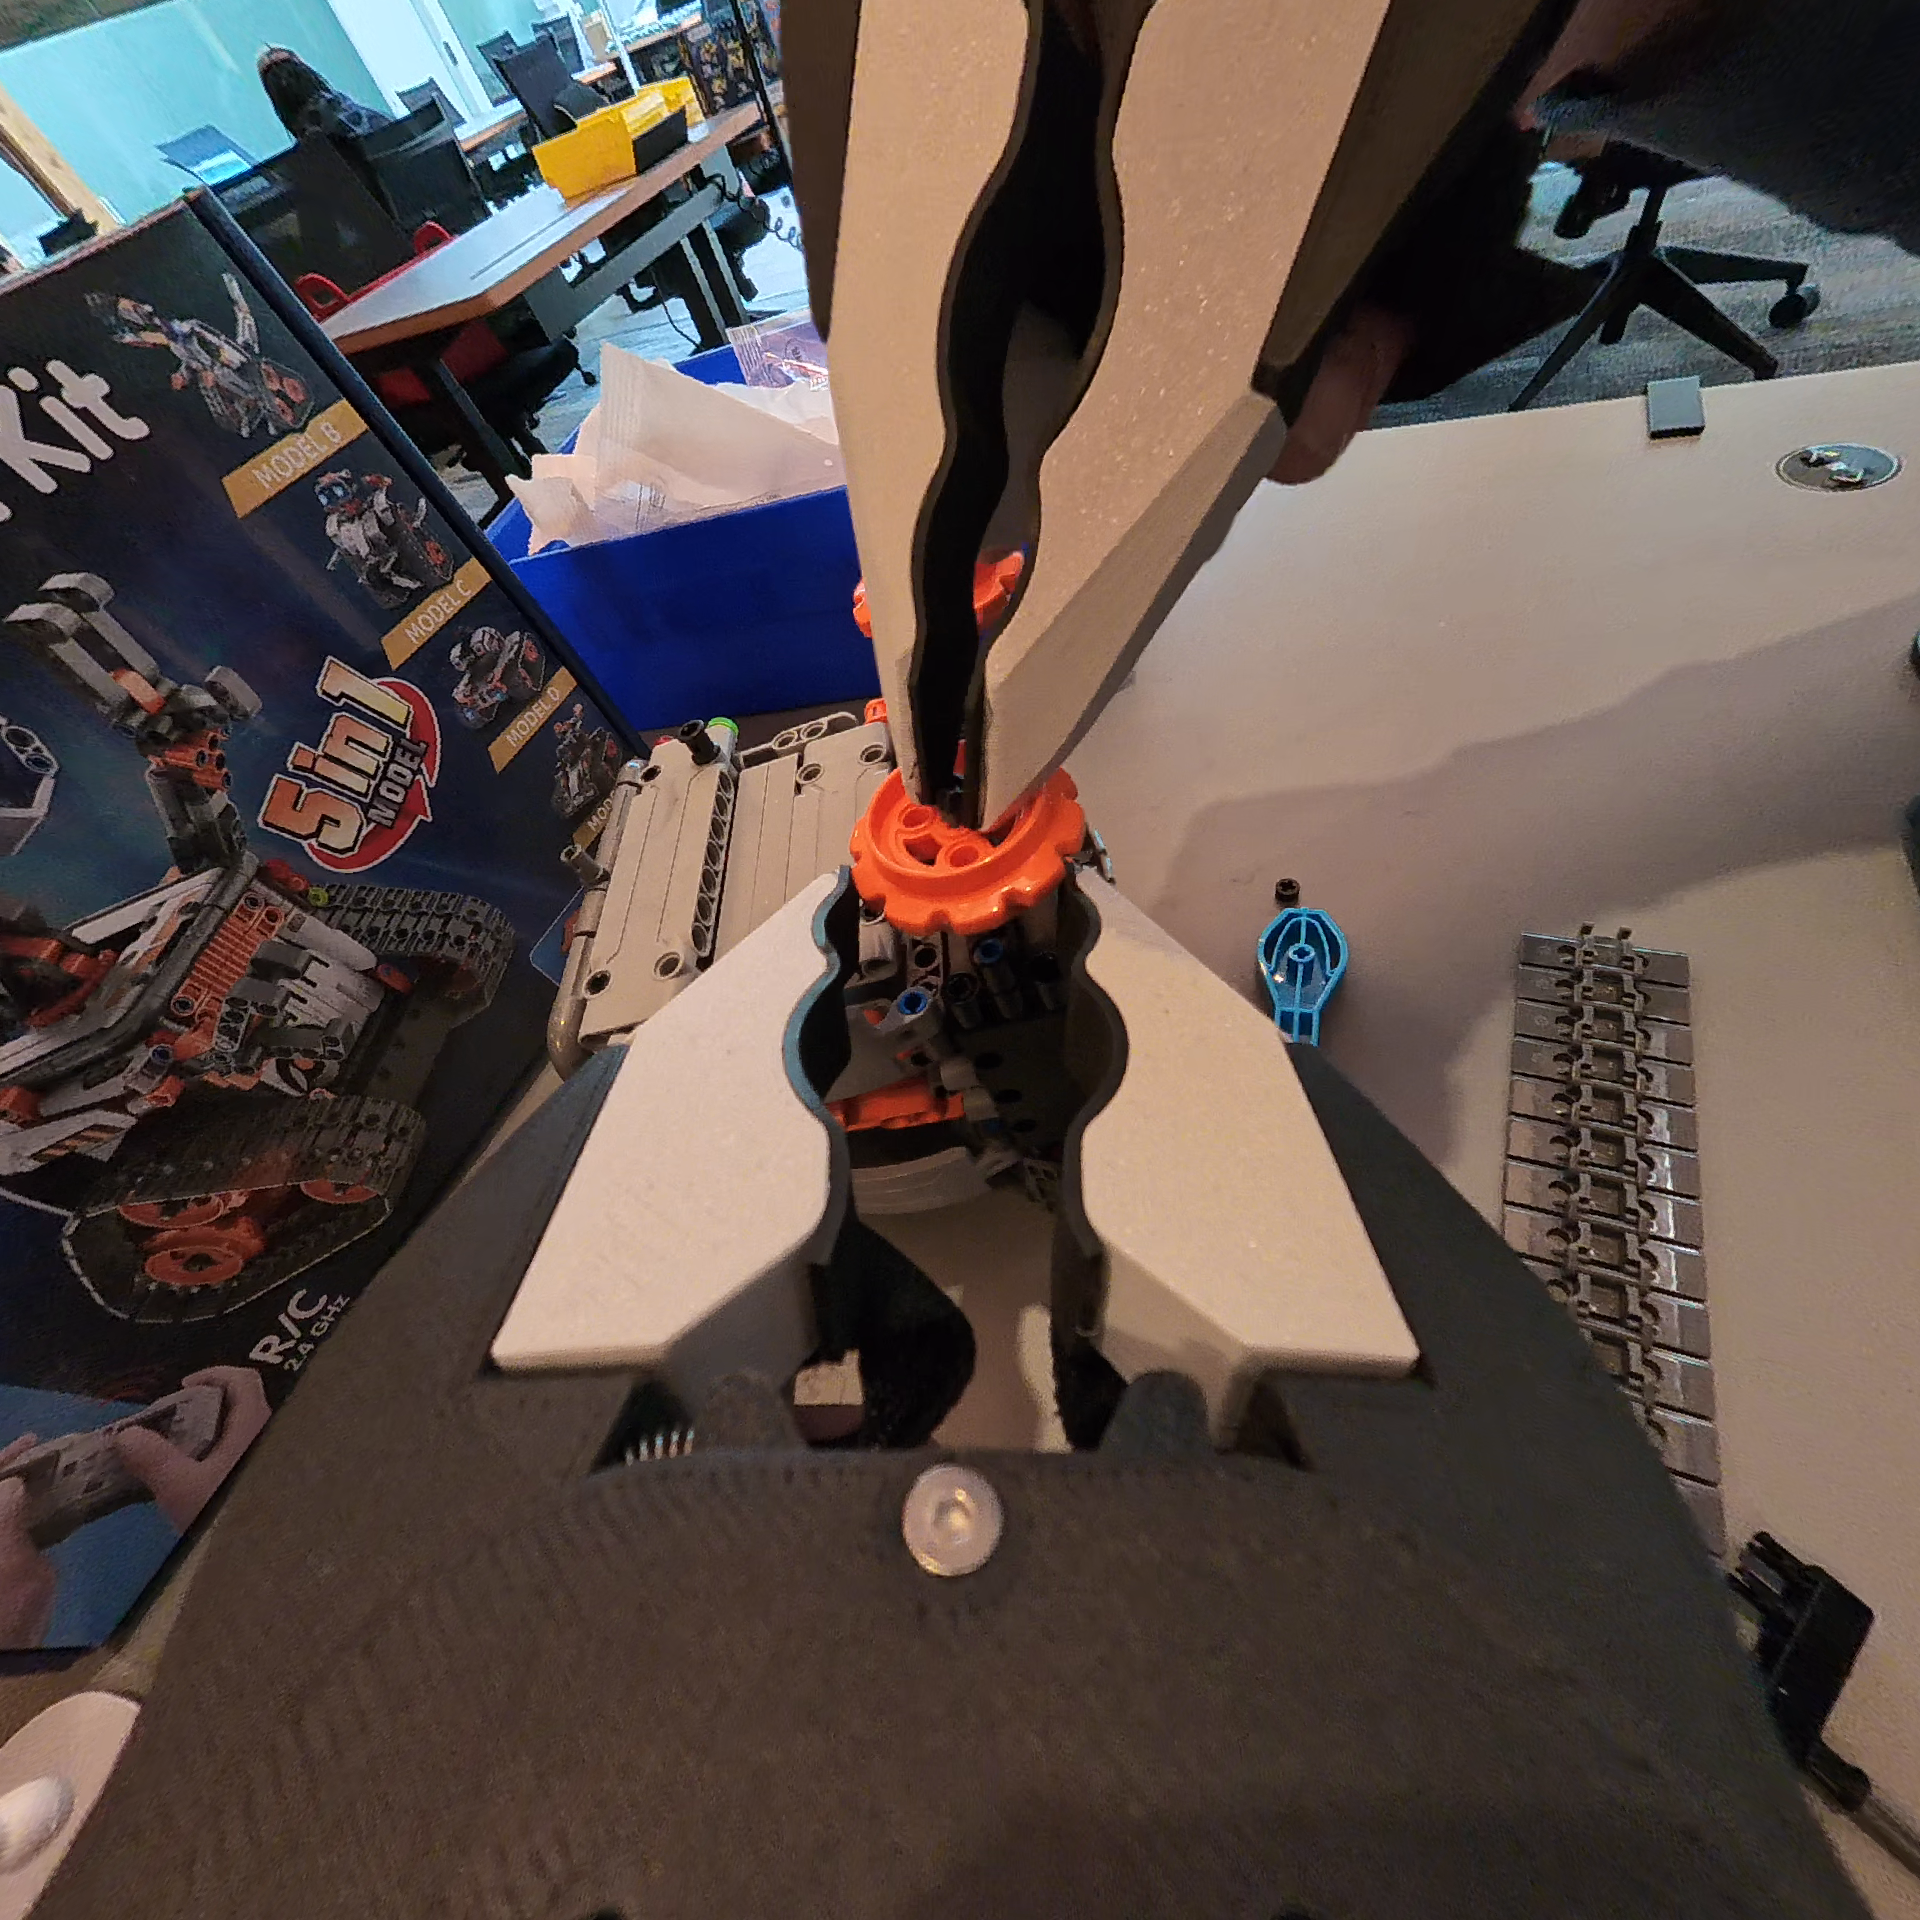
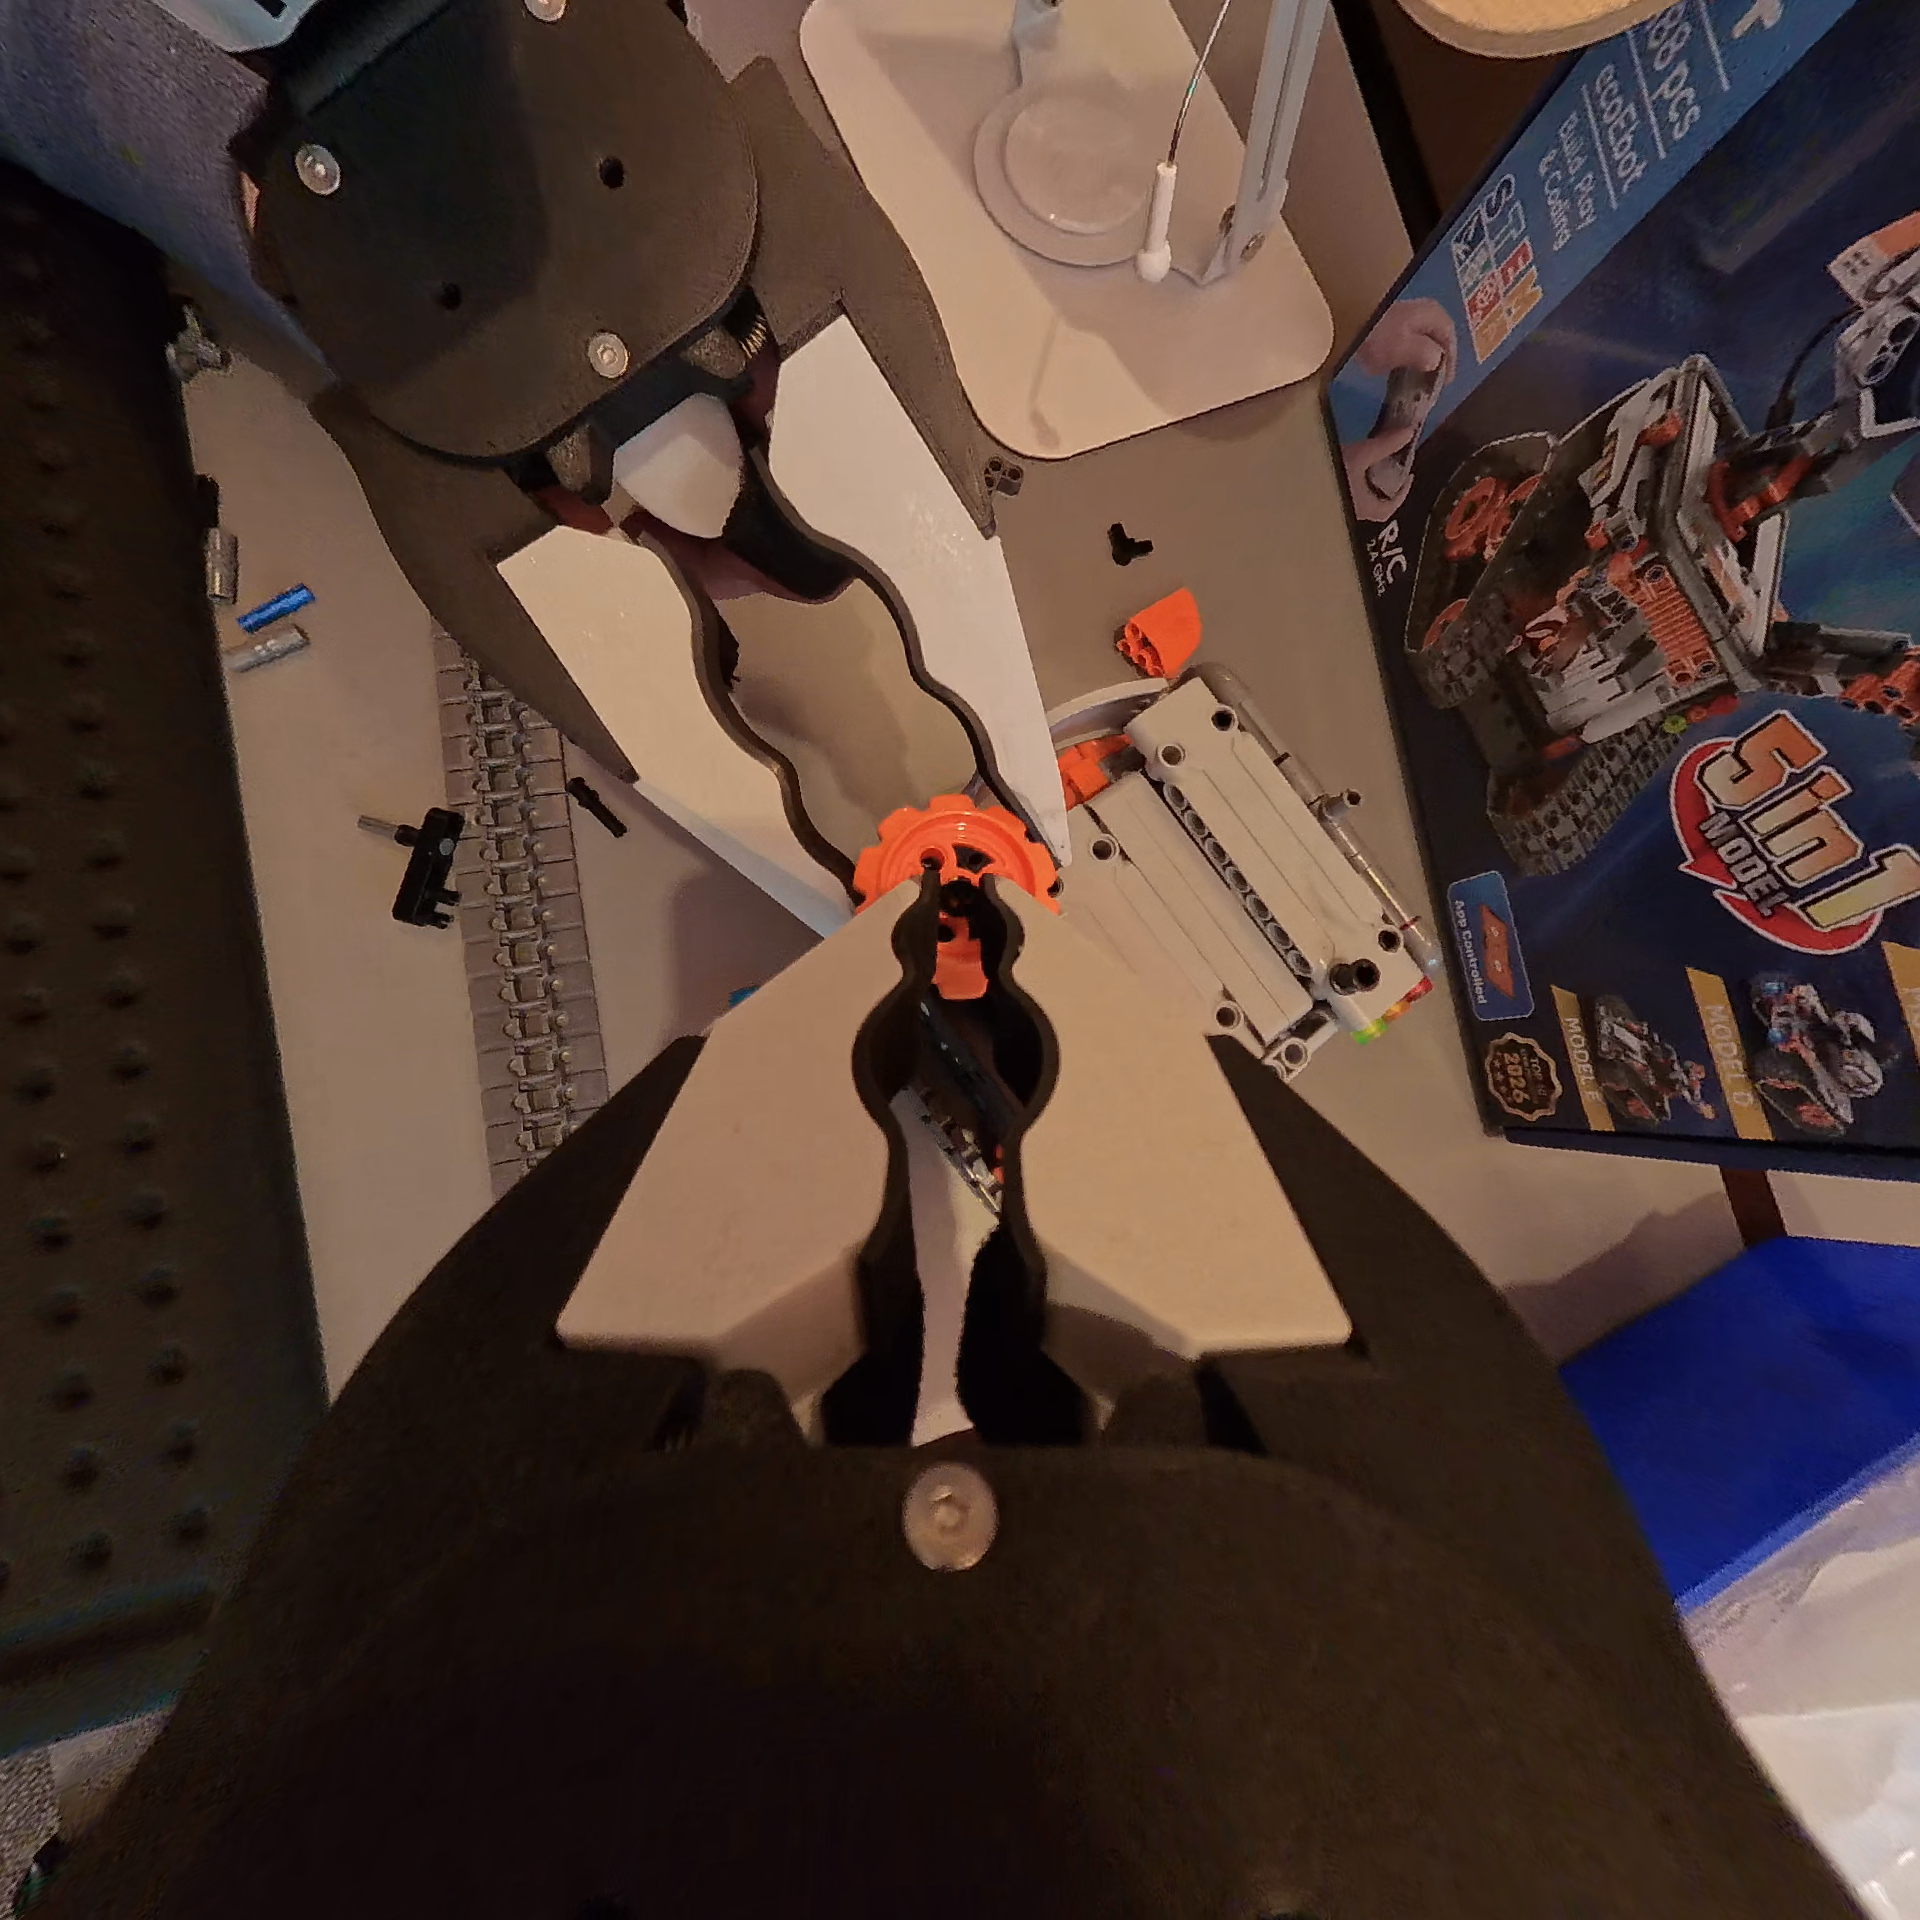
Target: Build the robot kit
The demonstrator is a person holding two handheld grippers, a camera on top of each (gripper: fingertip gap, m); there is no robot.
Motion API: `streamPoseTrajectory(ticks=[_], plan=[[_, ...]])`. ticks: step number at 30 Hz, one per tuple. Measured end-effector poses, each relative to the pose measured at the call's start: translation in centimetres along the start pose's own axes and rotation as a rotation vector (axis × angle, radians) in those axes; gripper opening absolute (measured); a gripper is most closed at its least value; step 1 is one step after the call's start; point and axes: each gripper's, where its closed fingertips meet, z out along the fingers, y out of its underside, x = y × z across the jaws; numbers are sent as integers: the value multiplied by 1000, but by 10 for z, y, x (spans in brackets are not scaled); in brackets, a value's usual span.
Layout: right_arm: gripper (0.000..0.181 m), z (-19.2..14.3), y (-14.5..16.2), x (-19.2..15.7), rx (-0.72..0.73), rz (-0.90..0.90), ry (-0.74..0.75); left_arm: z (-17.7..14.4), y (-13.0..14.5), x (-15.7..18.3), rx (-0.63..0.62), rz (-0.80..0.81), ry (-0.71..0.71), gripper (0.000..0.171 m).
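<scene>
While both hand-held grippers clamp brick model [image 1: 935,1039] at orange sprocket [image 1: 961,857], white desk [image 1: 1558,675] carries track strip [image 1: 1605,1143]; office behind.

Orange sprocket wheel [image 1: 961,862] on a grey-and-black brick model [image 2: 1236,883]; white-fingered, black-bodied left gripper [image 1: 961,914]; grey ribbed track strip [image 1: 1605,1153]; light-blue tool [image 1: 1299,966]; blue bin [image 1: 686,603]; off-white counter [image 1: 1558,644].

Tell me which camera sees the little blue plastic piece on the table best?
The left wrist view: the blue plastic piece lies in full sight on the table, beside the grey track strip. The right wrist view shows at most a blue sliver past its gripper.
</scene>
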Motion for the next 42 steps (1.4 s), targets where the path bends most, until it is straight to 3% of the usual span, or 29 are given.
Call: streamPoseTrajectory(ticks=[13,28,42], plan=[[8,1,-1,1,-35,-28,-2,0,1,0,1,6,1,36],[8,-9,-8,-1,105,24,-21,1,3,1,-7,3,7,35],[6,1,-4,-3,74,18,-30,1,3,1,-9,8,6,35]])
